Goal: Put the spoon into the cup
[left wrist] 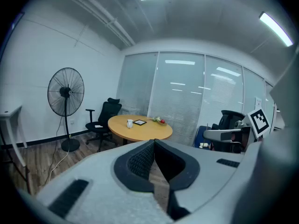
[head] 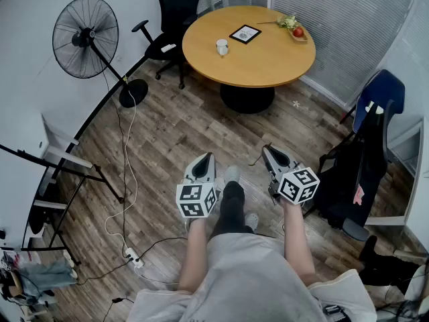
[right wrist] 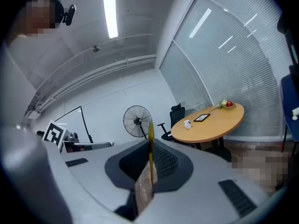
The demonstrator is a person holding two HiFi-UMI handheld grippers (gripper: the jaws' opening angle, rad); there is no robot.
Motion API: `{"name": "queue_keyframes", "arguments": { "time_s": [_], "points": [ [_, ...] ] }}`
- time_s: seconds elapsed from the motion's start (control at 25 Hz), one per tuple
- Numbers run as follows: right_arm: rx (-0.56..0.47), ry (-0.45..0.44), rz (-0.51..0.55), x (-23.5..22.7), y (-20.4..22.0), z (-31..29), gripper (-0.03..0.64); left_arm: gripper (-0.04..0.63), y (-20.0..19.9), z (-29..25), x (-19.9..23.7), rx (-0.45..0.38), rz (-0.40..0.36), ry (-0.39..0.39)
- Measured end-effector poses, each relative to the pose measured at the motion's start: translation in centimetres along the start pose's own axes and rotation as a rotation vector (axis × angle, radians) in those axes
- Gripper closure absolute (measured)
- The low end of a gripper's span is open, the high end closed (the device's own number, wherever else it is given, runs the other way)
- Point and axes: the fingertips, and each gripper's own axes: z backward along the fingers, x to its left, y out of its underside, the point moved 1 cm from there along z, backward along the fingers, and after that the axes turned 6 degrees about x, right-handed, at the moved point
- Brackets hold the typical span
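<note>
My right hand-held gripper (right wrist: 150,146) is clenched on a thin yellow strip, which I take to be the spoon (right wrist: 150,139) seen edge-on. Its long axis runs straight out along the jaws and its free end points to 12 o'clock in the right gripper view. My left hand-held gripper (left wrist: 153,143) has its jaws pressed together with nothing between them.

The cup (head: 222,47) stands on the round table (head: 268,66), well apart from both hand-held grippers, across open wooden floor (head: 167,133). In the head view it lies at about 11 o'clock from the right hand-held gripper (head: 267,149) and close to 12 o'clock from the left one (head: 208,156). In the right gripper view the cup (right wrist: 188,124) sits at about 2 o'clock from the spoon's tip. I judge that I must walk to the table before lowering the spoon.
</note>
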Motion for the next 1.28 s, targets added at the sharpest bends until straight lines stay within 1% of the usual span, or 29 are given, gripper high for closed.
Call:
{"name": "queue_keyframes", "arguments": {
  "time_s": [0.08,0.12,0.16,0.24,0.32,0.4,0.52,0.64,0.84,0.96,1.12,1.28],
  "points": [
    [-0.014,0.017,-0.015,-0.1,-0.1,-0.6,0.596,0.586,-0.1,0.0,1.2,-0.029,0.018,0.009],
    [-0.022,0.021,-0.023,-0.1,-0.3,-0.9,0.597,0.586,-0.1,0.0,2.0,-0.046,0.042,0.008],
    [-0.03,0.019,-0.033,-0.2,-0.5,-1.3,0.597,0.586,-0.1,0.0,3.2,-0.062,0.076,-0.002],
    [-0.04,0.007,-0.046,-0.6,-1.1,-2.0,0.597,0.586,0.1,-0.3,5.9,-0.075,0.141,-0.046],
    [-0.041,0.004,-0.047,-1.3,-1.6,-2.7,0.597,0.586,-0.1,-1.0,8.1,-0.072,0.164,-0.083],
    [-0.04,0.012,-0.046,-2.1,-2.1,-3.5,0.597,0.586,-0.8,-2.0,9.6,-0.076,0.173,-0.093],
    [-0.053,0.029,-0.055,-3.4,-3.0,-5.4,0.597,0.586,-2.1,-3.8,11.1,-0.08,0.167,-0.089],
    [-0.068,0.04,-0.069,-4.5,-3.9,-7.7,0.597,0.586,-2.6,-6.2,12.4,-0.059,0.143,-0.077],
    [-0.052,0.068,-0.055,-5.9,-5.5,-11.8,0.597,0.586,-4.2,-10.8,14.8,-0.029,0.136,-0.055],
    [-0.072,0.105,-0.065,-7.9,-7.4,-14.6,0.597,0.586,-6.2,-13.8,16.4,-0.03,0.119,-0.049],
    [-0.088,0.135,-0.069,-10.2,-10.7,-19.0,0.597,0.586,-9.7,-18.3,19.6,-0.028,0.113,-0.036],
    [-0.071,0.169,-0.042,-11.9,-14.0,-23.1,0.597,0.586,-13.2,-22.3,22.6,-0.041,0.121,-0.026]
  ]
}}
